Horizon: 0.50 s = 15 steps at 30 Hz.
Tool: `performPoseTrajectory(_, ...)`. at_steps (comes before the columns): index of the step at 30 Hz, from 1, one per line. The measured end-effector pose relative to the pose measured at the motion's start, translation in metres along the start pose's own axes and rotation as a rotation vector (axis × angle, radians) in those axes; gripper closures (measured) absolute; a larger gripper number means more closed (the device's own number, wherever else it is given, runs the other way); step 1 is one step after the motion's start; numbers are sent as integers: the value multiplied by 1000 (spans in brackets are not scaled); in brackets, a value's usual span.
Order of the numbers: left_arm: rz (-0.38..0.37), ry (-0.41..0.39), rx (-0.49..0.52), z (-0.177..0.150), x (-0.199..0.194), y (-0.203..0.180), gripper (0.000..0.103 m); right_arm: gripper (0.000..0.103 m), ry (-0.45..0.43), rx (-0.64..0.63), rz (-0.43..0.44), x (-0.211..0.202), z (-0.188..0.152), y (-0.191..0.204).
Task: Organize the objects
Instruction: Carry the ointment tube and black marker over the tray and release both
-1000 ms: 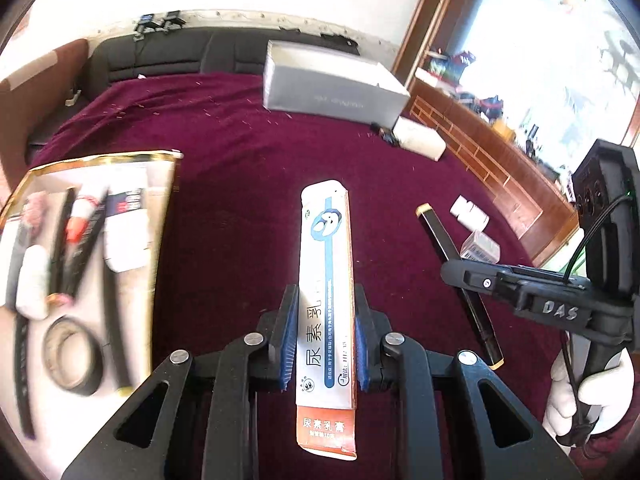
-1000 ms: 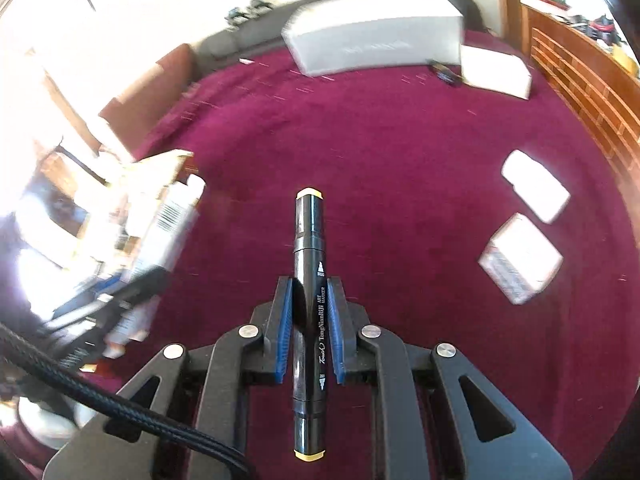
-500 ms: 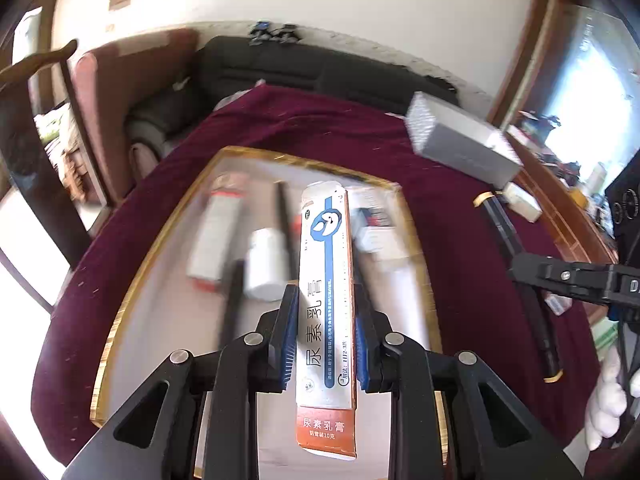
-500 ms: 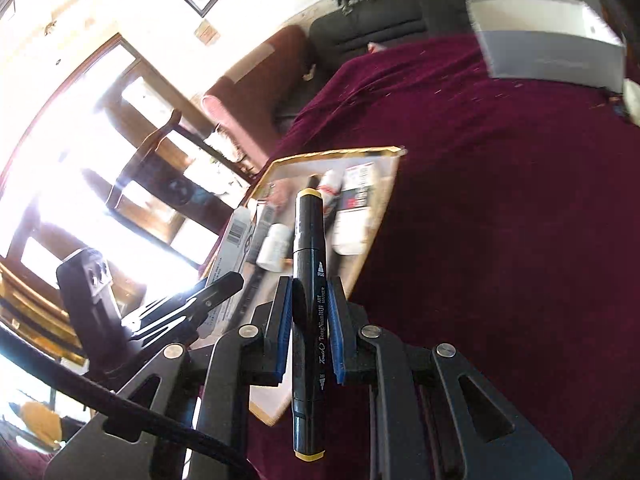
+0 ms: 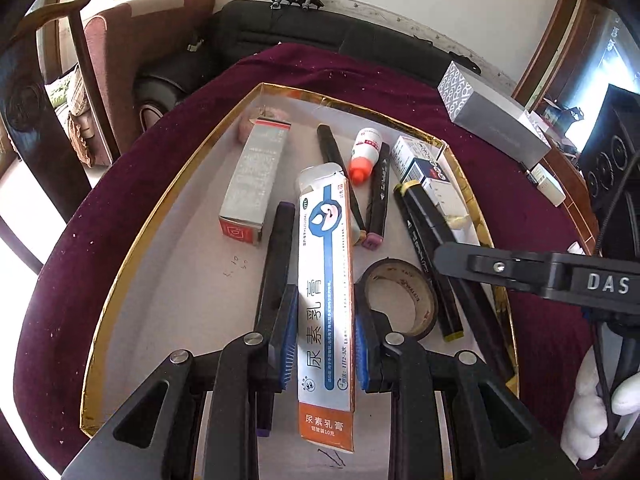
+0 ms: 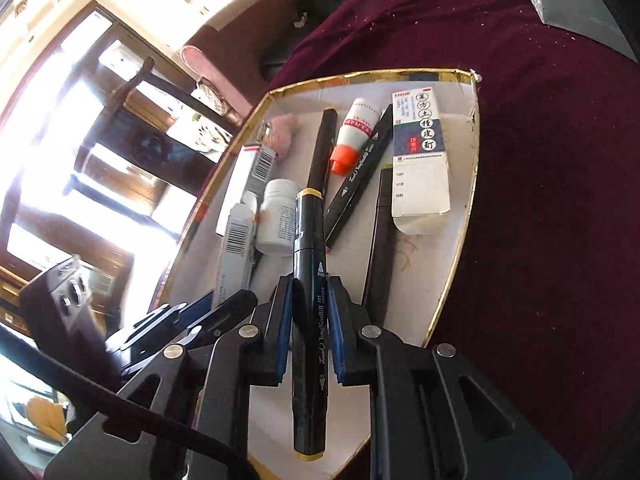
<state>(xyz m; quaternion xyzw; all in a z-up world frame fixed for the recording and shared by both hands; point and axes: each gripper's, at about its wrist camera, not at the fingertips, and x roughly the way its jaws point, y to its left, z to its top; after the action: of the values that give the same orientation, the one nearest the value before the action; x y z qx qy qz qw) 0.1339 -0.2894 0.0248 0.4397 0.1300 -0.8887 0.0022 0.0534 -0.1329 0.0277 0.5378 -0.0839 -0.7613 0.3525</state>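
Note:
My left gripper (image 5: pixel 325 340) is shut on a long white-and-blue ointment box (image 5: pixel 325 280) and holds it over the gold-rimmed white tray (image 5: pixel 132 248). My right gripper (image 6: pixel 309 332) is shut on a black marker with yellow ends (image 6: pixel 309 280), held over the same tray (image 6: pixel 460 248); that marker (image 5: pixel 430 240) and the right gripper's finger show at the right of the left wrist view. The tray holds a grey-and-red box (image 5: pixel 256 176), black markers (image 5: pixel 378 192), a white bottle with an orange cap (image 5: pixel 364 152), a blue-and-white box (image 6: pixel 420 152) and a tape roll (image 5: pixel 400 300).
The tray lies on a dark red tablecloth (image 5: pixel 168 136). A long grey box (image 5: pixel 492 116) lies at the table's far right. A small white bottle (image 6: pixel 280 216) and a pink fluffy thing (image 6: pixel 282 132) lie in the tray. Chairs (image 5: pixel 132 48) stand beyond the table.
Both grippers have swung left from over the bare cloth to over the tray and come lower, each still holding its object.

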Motion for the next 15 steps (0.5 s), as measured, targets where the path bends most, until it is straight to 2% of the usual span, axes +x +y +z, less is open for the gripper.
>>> performPoseTrajectory(3, 4, 5, 2, -2, 1, 2, 82, 88, 9, -13, -36, 10, 3, 2)
performPoseTrajectory(9, 40, 9, 17, -5, 0, 0, 82, 88, -6, -79, -162, 16, 4, 12)
performPoseTrajectory(15, 26, 20, 6, -7, -5, 2, 81, 88, -2, -85, -184, 15, 4, 12)
